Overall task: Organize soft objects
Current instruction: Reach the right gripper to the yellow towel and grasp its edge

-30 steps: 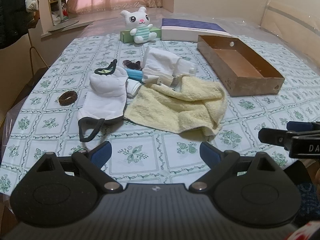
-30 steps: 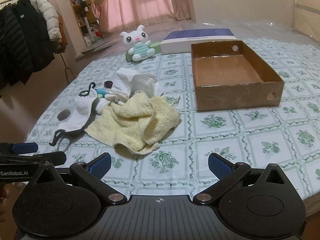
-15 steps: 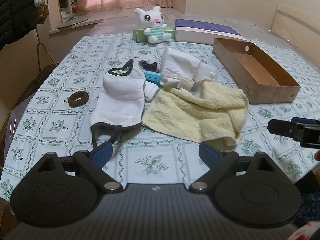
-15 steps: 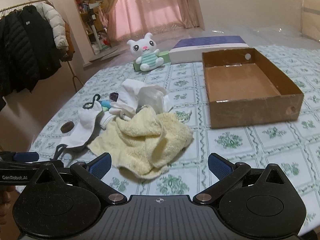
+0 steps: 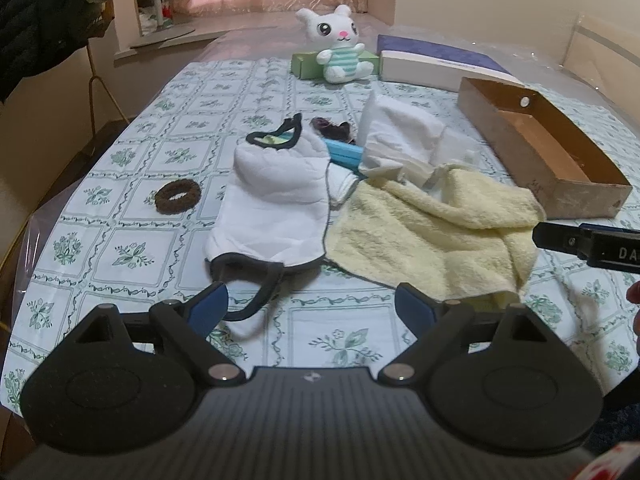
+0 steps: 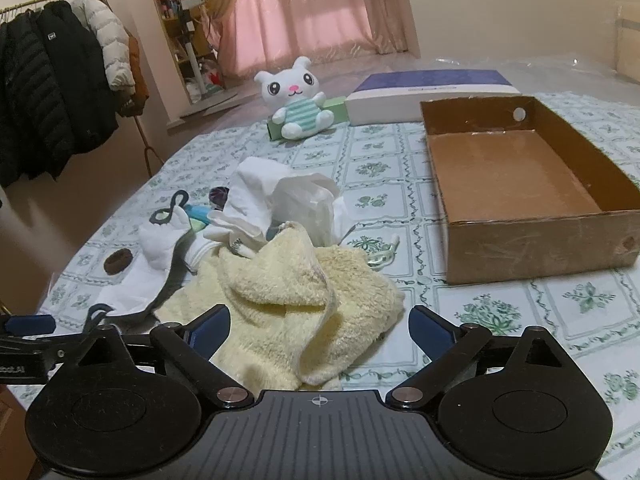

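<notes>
Two wide-set jaws of the left gripper (image 5: 311, 304) frame the black strap of the white mask (image 5: 276, 196) beside the yellow towel (image 5: 432, 232), while the right view shows the right gripper (image 6: 320, 328), jaws closing, unpressed, around that towel (image 6: 304, 300) left of the cardboard box (image 6: 536, 248).

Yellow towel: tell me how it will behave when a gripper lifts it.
The yellow towel lies crumpled in soft folds, so it will likely droop and unfold. Its thick pile should grip well. White cloths touch its far edge and may drag along.
</notes>
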Available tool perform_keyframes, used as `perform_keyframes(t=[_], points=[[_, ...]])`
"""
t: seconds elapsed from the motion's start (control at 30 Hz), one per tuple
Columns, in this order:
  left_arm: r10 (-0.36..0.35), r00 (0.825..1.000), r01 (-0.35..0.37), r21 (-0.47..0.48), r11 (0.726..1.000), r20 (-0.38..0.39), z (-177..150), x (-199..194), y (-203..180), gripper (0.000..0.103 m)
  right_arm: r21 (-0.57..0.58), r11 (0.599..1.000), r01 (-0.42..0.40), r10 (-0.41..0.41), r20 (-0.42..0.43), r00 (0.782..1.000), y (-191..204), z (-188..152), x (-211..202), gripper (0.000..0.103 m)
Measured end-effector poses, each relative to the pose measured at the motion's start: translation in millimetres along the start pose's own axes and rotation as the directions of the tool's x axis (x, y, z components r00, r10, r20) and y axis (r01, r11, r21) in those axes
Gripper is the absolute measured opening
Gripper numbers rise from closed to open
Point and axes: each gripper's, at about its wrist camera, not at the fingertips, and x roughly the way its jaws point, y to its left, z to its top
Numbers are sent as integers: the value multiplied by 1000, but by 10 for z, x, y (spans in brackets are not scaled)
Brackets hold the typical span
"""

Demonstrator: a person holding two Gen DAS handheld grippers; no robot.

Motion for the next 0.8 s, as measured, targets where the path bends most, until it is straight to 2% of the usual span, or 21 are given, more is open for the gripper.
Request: perform_keyframes(t=[0.17, 0.27, 0.33, 0.37, 0.43, 0.53, 0.57, 0.7, 0.8], points=[[9, 1000, -10, -13, 1000, -16, 3, 85, 67, 89, 5, 1000, -1, 1, -14, 1000, 6, 5, 217, 92], [11, 1000, -11, -18, 1000, -23, 11, 132, 92, 89, 11, 1000, 3, -3, -20, 1000, -3, -4, 349, 84], [12, 1000, -13, -21, 1000, -26, 15, 155, 99, 89, 4, 1000, -1, 1, -26, 1000, -13, -20, 427, 59], [13, 1000, -14, -22, 1000, -28, 15, 163, 101, 89, -2, 1000, -1, 1, -32, 999, -23, -28, 457, 53], [12, 999, -13, -24, 1000, -32, 16, 178, 103, 89, -12, 1000, -14, 13, -41, 999, -54, -56, 476, 22], [10, 999, -11, -25, 1000, -34, 10, 182, 98, 88, -23, 999, -40, 40, -15, 999, -110, -77, 355, 10], [9, 999, -10, -26, 1000, -34, 7, 179, 96, 87, -16, 999, -46, 46, 0, 999, -142, -70, 282, 7], [2, 1000, -3, -29, 1000, -31, -3, 168, 97, 87, -3, 999, -52, 52, 99, 994, -271, 37, -110, 7], [-6, 1000, 5, -25, 1000, -22, -5, 149, 85, 87, -11, 999, -53, 54, 186, 981, -323, 139, -406, 7]])
